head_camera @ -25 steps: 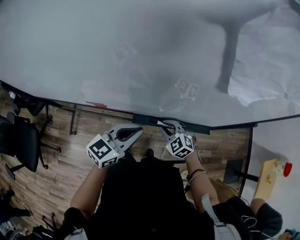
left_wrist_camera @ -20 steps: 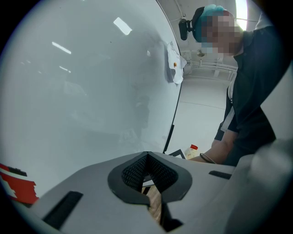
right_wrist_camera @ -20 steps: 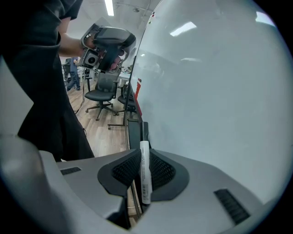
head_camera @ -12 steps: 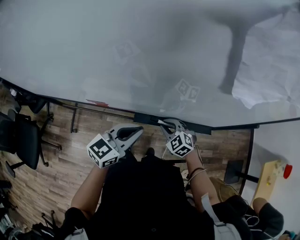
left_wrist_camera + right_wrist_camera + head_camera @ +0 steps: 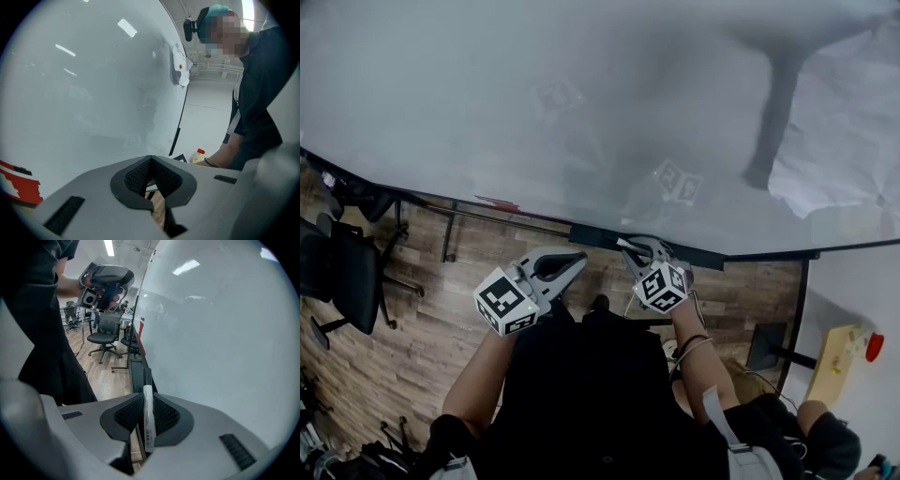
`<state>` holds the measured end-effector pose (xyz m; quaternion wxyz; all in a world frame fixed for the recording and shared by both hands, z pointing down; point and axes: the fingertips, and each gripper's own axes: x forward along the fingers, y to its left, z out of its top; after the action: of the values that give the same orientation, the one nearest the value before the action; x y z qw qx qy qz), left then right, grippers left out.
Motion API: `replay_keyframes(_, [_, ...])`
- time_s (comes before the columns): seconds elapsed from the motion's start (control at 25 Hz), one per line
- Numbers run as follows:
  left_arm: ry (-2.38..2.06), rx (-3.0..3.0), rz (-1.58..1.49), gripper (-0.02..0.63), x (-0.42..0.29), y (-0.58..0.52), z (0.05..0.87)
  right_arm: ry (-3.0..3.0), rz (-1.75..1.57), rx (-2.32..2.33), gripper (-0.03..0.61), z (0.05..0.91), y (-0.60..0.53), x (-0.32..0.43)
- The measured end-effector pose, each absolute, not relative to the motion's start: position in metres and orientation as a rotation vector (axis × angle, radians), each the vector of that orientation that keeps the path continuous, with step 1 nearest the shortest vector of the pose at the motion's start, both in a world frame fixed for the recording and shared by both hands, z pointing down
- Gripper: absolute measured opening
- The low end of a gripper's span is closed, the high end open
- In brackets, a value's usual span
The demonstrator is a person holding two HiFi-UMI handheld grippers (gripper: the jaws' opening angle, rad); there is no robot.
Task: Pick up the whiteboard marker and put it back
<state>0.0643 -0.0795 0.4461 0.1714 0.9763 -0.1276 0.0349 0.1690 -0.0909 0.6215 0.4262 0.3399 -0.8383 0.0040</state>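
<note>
A whiteboard marker (image 5: 148,418) with a white barrel and black cap is clamped between the pads of my right gripper (image 5: 147,416), cap pointing forward over the black tray (image 5: 136,376) along the whiteboard's (image 5: 211,333) lower edge. In the head view the right gripper (image 5: 636,249) is at that tray (image 5: 600,237), with the marker (image 5: 627,246) showing as a thin pale sliver. My left gripper (image 5: 575,262) hangs to the left, short of the board. Its jaws (image 5: 151,180) are shut with nothing between them. It also shows in the right gripper view, the left gripper (image 5: 105,280) raised in a hand.
A red and white strip (image 5: 16,183) sits low on the board to the left. Crumpled paper (image 5: 853,159) hangs at the board's right. Black office chairs (image 5: 342,281) stand on the wooden floor to the left; a stand's foot (image 5: 766,347) is at the right.
</note>
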Motion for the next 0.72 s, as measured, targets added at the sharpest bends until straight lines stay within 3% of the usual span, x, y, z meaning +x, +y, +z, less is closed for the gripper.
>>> replay_keyframes(0.72, [-0.387,2.768,0.104,0.008,0.0613,-0.0734,0.4470,-2.101,0.065,0.851,0.072,0.6306,-0.0895,0.1697])
